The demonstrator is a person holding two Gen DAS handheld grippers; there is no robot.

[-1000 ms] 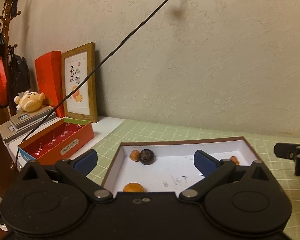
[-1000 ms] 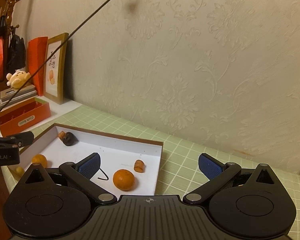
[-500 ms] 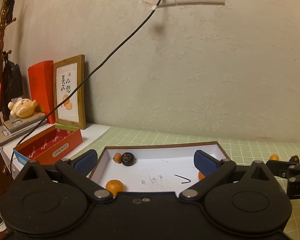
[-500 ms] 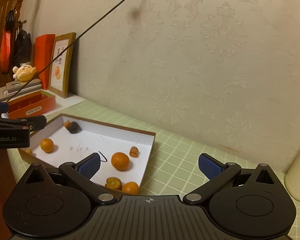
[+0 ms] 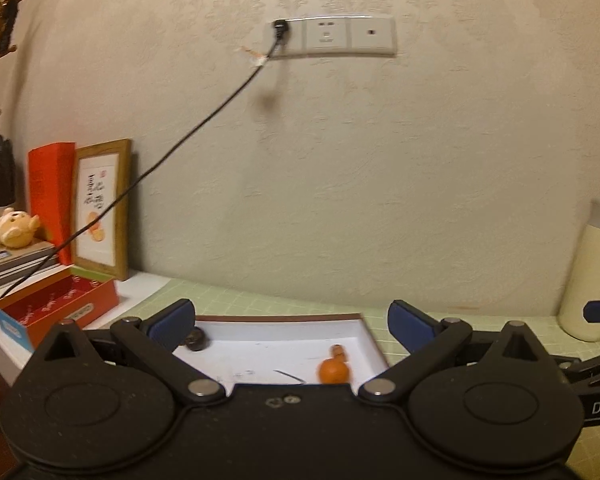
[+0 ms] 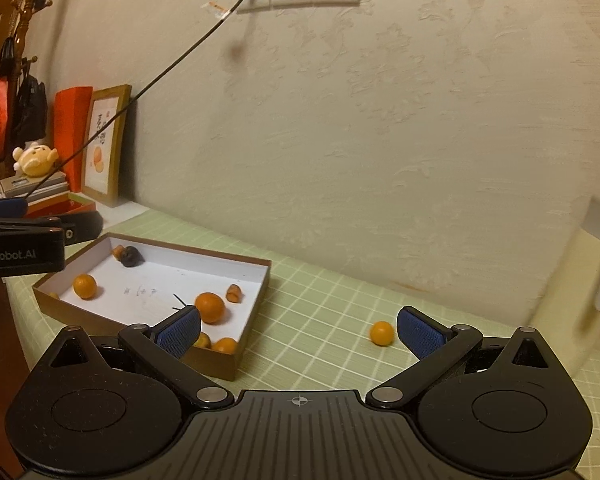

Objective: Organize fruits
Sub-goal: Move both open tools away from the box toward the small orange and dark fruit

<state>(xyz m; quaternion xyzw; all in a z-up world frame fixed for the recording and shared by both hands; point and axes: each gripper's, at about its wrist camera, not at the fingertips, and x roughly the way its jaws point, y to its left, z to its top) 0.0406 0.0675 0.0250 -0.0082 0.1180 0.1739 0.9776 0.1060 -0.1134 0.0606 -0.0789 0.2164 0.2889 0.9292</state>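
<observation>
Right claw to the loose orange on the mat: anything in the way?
Nothing visible. The loose orange lies on bare green mat just ahead of the open right claw, outside the box.

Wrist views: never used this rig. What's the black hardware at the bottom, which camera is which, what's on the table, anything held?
No robot arm here: a person holds a two-finger gripper in each hand, and a fisheye camera on each looks forward along its fingers. The black linkage with blue pads at the bottom of each picture is that gripper itself.

In the left wrist view, the left gripper is open and holds nothing. In the right wrist view, the right gripper is also open and holds nothing.

On the green checked mat sits a shallow box holding several oranges and one dark fruit. One small orange lies loose on the mat, outside the box, near the right gripper.
</observation>
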